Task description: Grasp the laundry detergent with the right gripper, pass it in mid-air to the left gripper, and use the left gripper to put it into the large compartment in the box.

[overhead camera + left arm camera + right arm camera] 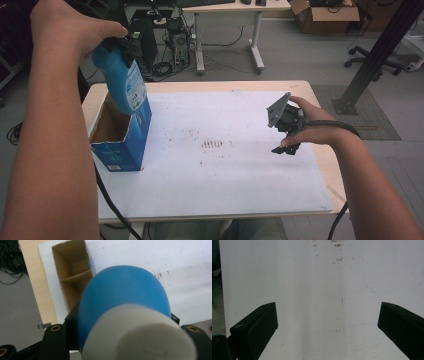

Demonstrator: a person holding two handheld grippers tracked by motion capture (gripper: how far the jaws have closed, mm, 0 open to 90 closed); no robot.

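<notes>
in the high view the left gripper (pixel 131 46) holds one blue bottle (pixel 122 82) above the open top of one blue box (pixel 131 137), which stands near the left edge of the counter (pixel 240 90) on a white sheet (pixel 225 170). the bottle hangs tilted, its lower end at the box mouth, so it reads as either going in or coming out; i cannot tell which, and the step is in any case unfinished. the right gripper (pixel 286 148) rests over the right part of the sheet, well apart from the box, with nothing in it

in the left gripper view the fingers are clamped on the bottle (pixel 125 297) near its white cap (pixel 140 337), and below it the box (pixel 72 280) shows a cardboard divider making two compartments, both looking bare

in the right gripper view the two black fingers (pixel 254 327) stand wide apart over the stained sheet (pixel 324 290), gripping nothing

count: one bottle, one box, two grippers
</notes>
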